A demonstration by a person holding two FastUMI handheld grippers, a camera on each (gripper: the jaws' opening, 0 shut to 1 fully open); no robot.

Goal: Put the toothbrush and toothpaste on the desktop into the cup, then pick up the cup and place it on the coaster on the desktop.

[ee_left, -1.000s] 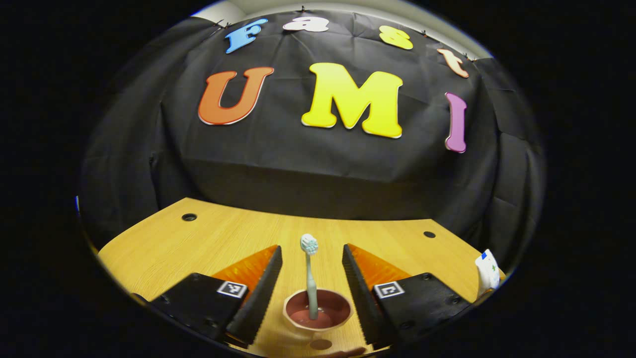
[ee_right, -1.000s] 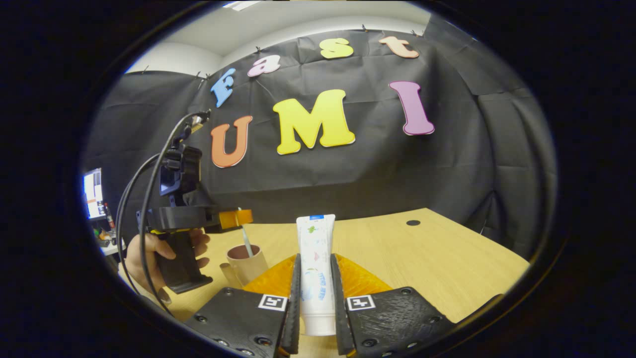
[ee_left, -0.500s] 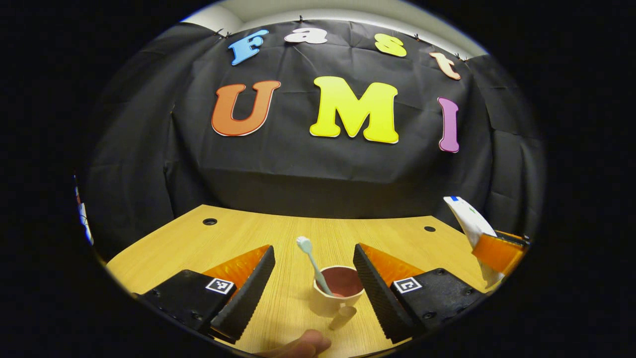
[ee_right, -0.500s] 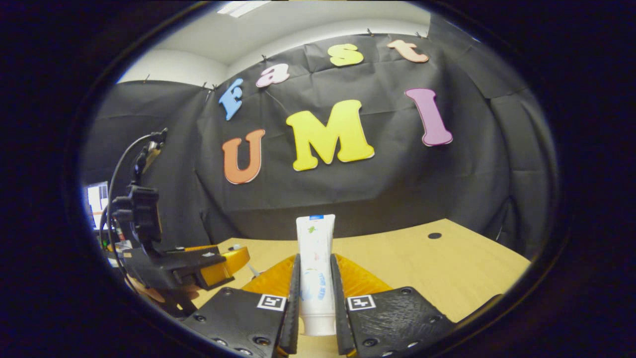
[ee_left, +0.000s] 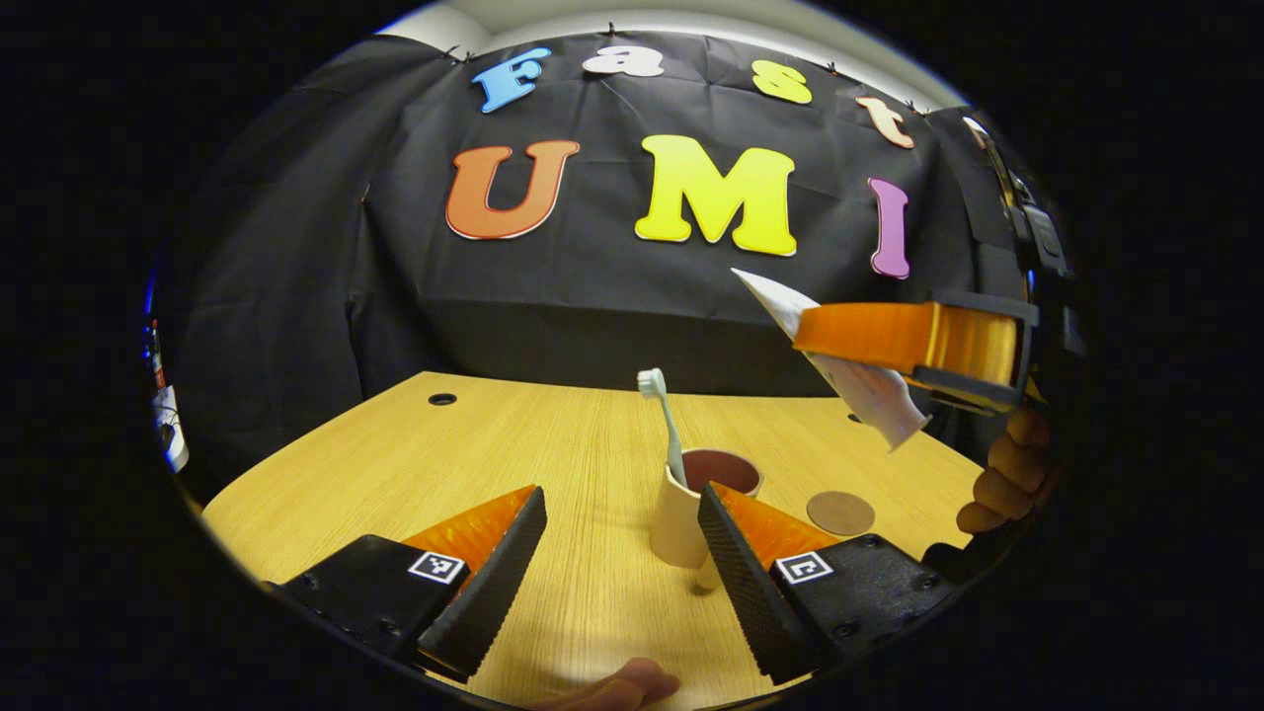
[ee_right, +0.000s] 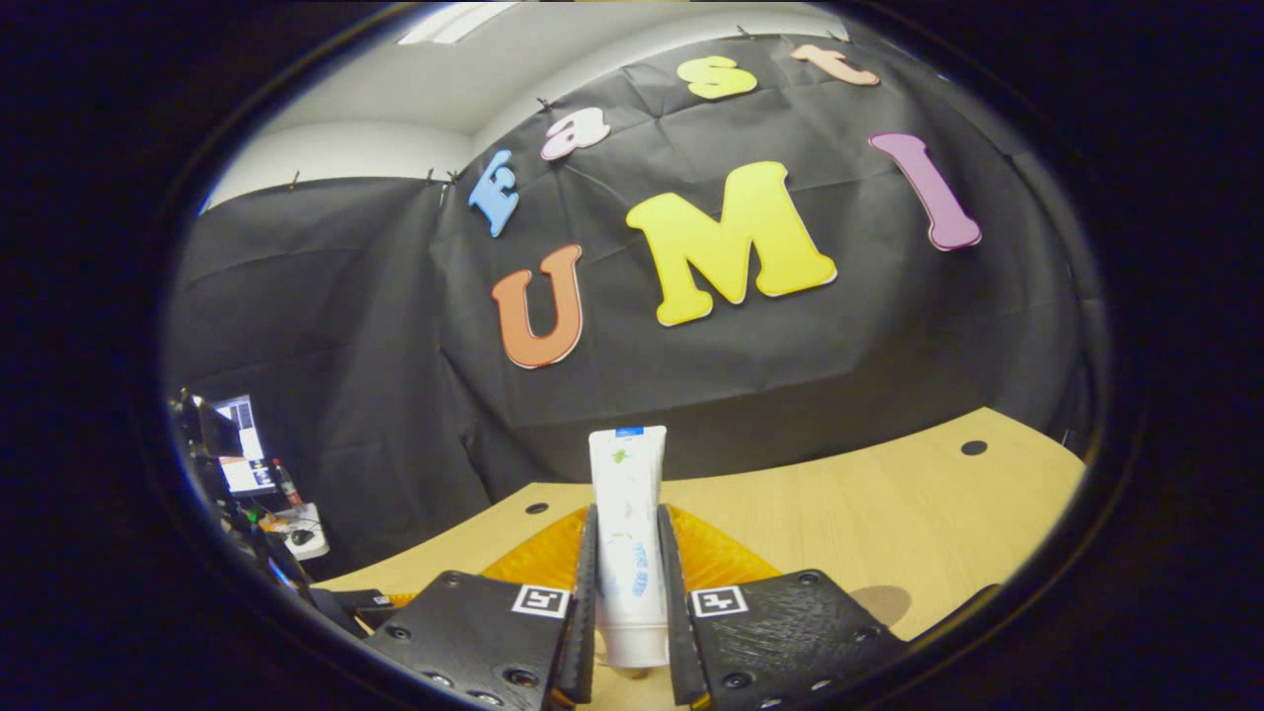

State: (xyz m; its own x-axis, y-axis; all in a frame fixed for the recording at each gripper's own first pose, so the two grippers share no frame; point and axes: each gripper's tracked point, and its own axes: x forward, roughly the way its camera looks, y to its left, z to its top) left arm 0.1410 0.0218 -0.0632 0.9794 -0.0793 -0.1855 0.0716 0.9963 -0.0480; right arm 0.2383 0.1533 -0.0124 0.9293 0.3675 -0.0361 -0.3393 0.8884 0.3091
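Note:
A cream cup (ee_left: 679, 513) with a dark red inside stands on the wooden desk, and a pale toothbrush (ee_left: 664, 420) stands in it, head up. My left gripper (ee_left: 620, 502) is open just in front of the cup, its right finger overlapping the cup's near side. A round brown coaster (ee_left: 840, 513) lies right of the cup. In the right gripper view my right gripper (ee_right: 627, 513) is shut on a white toothpaste tube (ee_right: 626, 494). In the left gripper view the right gripper (ee_left: 805, 341) holds that toothpaste tube (ee_left: 869, 390) tilted in the air, above and right of the cup.
A hand (ee_left: 999, 474) holds the right gripper at the desk's right edge. The desk (ee_right: 869, 513) has small cable holes (ee_left: 442, 399) near its back. A fingertip (ee_left: 617, 686) shows at the bottom of the left gripper view. A monitor (ee_right: 243, 464) stands beyond the desk's left side.
My left gripper has drawn back from above the cup, staying open. My right gripper has carried the toothpaste up and leftward, nearer the cup.

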